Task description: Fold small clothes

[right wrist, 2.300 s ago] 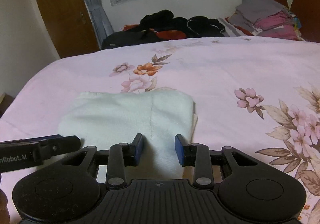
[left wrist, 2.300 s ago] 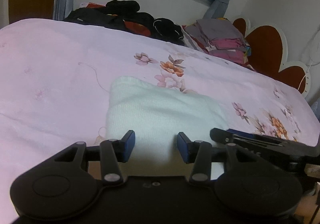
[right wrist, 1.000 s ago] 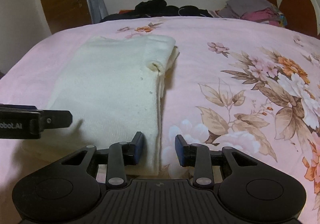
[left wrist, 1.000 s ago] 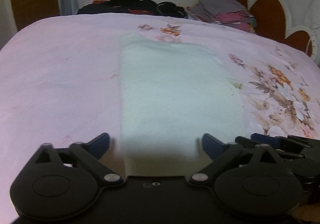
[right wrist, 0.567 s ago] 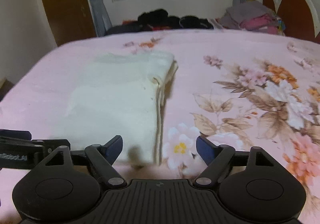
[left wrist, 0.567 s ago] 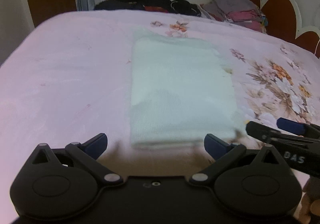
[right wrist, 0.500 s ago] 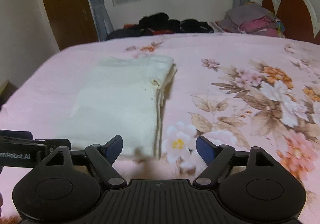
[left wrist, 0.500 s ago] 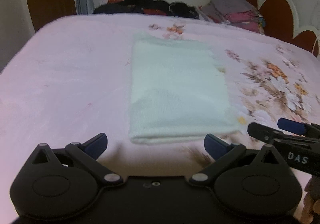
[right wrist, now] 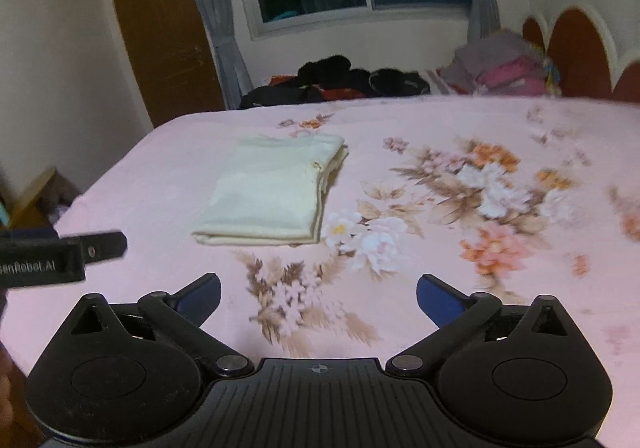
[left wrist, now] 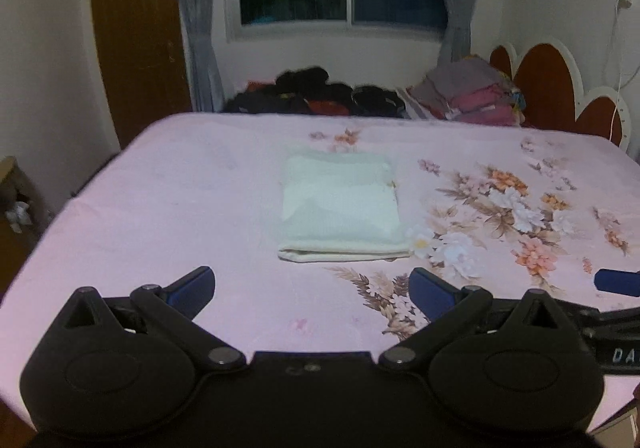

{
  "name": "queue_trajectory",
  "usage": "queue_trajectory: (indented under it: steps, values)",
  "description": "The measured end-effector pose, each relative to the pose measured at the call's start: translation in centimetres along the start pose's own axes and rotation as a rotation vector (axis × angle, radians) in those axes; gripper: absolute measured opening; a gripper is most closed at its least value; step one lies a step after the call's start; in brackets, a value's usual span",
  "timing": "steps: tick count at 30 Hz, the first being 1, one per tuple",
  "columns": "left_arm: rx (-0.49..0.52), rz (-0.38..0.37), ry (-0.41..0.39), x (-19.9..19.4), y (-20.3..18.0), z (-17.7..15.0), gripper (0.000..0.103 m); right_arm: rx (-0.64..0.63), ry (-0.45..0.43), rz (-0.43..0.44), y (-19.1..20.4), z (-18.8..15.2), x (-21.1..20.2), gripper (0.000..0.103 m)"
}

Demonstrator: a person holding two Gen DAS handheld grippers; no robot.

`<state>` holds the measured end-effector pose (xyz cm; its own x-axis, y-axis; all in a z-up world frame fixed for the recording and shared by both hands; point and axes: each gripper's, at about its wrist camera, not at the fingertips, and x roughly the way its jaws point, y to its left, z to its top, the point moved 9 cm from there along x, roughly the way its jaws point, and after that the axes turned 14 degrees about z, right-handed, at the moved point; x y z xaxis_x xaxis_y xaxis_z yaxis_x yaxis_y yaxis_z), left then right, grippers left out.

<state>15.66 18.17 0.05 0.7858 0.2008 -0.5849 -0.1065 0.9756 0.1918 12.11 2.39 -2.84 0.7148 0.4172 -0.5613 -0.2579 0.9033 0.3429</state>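
A folded cream-white garment [left wrist: 340, 207] lies flat on the pink floral bed sheet [left wrist: 180, 207], its thick folded edge facing me. My left gripper [left wrist: 312, 286] hangs above the sheet, well short of the garment, jaws wide open with nothing between them. In the right wrist view the garment [right wrist: 272, 191] sits ahead and to the left. My right gripper [right wrist: 319, 294] is also held back from it, its jaws opening wide over bare sheet. The left gripper's finger [right wrist: 60, 256] shows at that view's left edge, and the right gripper's blue pad [left wrist: 616, 282] at the left view's right edge.
A heap of dark clothes [left wrist: 320, 95] and a stack of folded clothes [left wrist: 468, 95] sit at the bed's far edge under the window. A scalloped headboard [left wrist: 548, 87] stands at the right and a wooden door [right wrist: 160, 35] at the left. A box [right wrist: 36, 191] sits beside the bed.
Both grippers drew back and rose away from the garment, which now looks smaller and farther off. The right jaws spread from narrow at the garment's near edge to wide.
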Motion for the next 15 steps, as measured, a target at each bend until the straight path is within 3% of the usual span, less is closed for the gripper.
queue_trajectory:
  steps: [3, 8, 15]
  values:
    - [-0.034, 0.022, -0.001, -2.7, 0.7, -0.4, 0.103, -0.051, -0.034, -0.006, 2.0, -0.2, -3.2, 0.103]
    - [-0.089, 0.046, 0.013, -5.1, 2.0, -1.5, 0.103, -0.114, -0.114, -0.104, 3.9, -0.3, -6.8, 0.103]
    - [-0.089, 0.077, 0.003, -6.8, 2.8, -2.3, 0.103, -0.109, -0.165, -0.091, 4.8, -0.4, -8.9, 0.103]
